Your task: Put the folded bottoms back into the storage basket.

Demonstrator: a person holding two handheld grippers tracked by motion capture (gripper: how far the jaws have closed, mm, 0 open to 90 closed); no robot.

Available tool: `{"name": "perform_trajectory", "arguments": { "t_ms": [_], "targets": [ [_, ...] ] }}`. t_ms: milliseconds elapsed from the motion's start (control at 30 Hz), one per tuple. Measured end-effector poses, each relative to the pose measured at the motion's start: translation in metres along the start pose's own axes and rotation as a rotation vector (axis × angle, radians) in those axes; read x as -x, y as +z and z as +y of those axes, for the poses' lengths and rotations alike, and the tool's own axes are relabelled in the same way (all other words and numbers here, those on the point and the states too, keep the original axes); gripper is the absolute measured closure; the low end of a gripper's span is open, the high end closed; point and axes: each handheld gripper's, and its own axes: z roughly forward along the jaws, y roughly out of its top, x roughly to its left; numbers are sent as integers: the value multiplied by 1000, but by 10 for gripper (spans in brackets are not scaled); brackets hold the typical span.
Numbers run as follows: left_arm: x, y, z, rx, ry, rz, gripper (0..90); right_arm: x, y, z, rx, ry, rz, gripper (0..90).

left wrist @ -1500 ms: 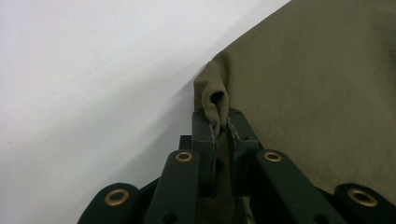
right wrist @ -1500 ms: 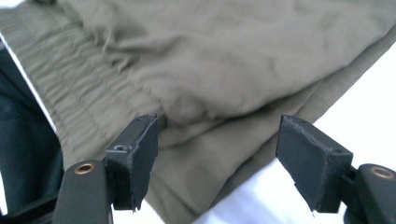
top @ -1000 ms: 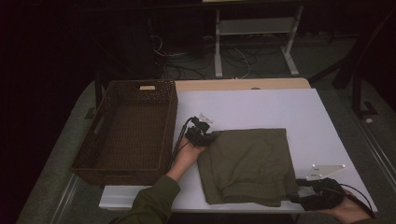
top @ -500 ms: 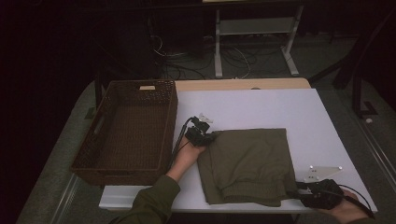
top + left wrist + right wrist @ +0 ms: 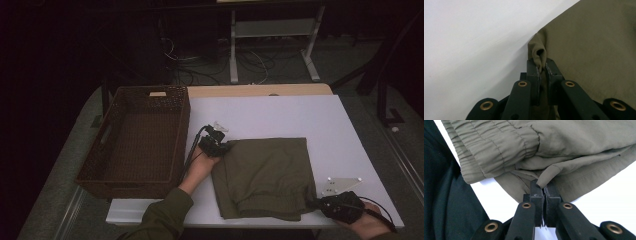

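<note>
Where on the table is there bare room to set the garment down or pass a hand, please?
Bare white table runs beyond the garment, between it and the far edge, and in a strip along its right side. The basket is empty too. It is crowded at the garment's near-left corner, where the left gripper pinches it beside the basket, and at its near-right corner, under the right gripper.

Folded garment (image 5: pixel 265 175) on table (image 5: pixel 300 115), right of basket (image 5: pixel 135 145), apparently apart.

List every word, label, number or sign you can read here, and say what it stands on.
None can be read.
The folded olive-green fabric garment bears no print or tag.
The pale tag on the far rim of the dark brown woven wicker basket is too small to read.
</note>
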Motion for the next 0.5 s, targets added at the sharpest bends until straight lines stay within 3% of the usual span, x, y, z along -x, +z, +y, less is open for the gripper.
{"name": "perform_trajectory", "arguments": {
  "t_ms": [233, 367, 500],
  "targets": [
    [5, -6, 5, 37, 10, -25, 833, 4, -2, 3, 21, 12, 28, 875],
    [11, -13, 9, 82, 37, -65, 833, 5, -5, 5, 57, 27, 44, 875],
    [16, -18, 13, 117, 39, -114, 833, 6, -7, 8, 91, 37, 56, 875]
  ]
}}
